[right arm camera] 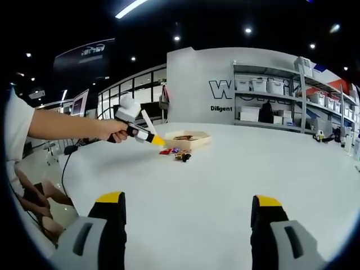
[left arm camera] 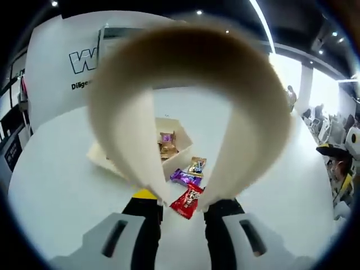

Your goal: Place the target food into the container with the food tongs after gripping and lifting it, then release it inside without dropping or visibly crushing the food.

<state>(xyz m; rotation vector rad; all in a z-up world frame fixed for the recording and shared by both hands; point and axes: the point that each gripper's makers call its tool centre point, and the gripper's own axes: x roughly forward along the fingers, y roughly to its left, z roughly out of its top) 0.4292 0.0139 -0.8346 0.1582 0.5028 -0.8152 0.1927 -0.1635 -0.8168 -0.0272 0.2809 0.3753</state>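
Left gripper view: the left hand-held gripper [left arm camera: 183,209] has its two black jaws pressed onto the two arms of beige tongs [left arm camera: 185,90]. The tongs' looped end bulges toward the lens, blurred, and the arms narrow down into the jaws. Through the loop, a white desk [left arm camera: 62,185] carries a shallow beige tray [left arm camera: 174,147] with several wrapped items inside. Just beside the tray, on the desk, lie three wrapped snacks: a gold one [left arm camera: 197,166] nearest the tray, a purple one [left arm camera: 184,178] next to it, and a red one [left arm camera: 188,201] nearest the jaws. The three lie close together, outside the tray. Whether the tong tips touch any of them cannot be told.

Right gripper view: the right hand-held gripper [right arm camera: 190,225] has its jaws spread wide, with bare desk [right arm camera: 225,169] between them and nothing held. Well ahead, a person's hand [right arm camera: 112,130] holds the left hand-held gripper [right arm camera: 152,138] over the desk, its yellow-tipped end pointing toward the tray [right arm camera: 188,139]. The snacks [right arm camera: 174,152] sit in a small cluster on the desk just in front of the tray, too small to separate clearly. A cable [right arm camera: 66,169] runs down from near the person's arm. Shelving [right arm camera: 270,98] with white bins stands beyond the desk.
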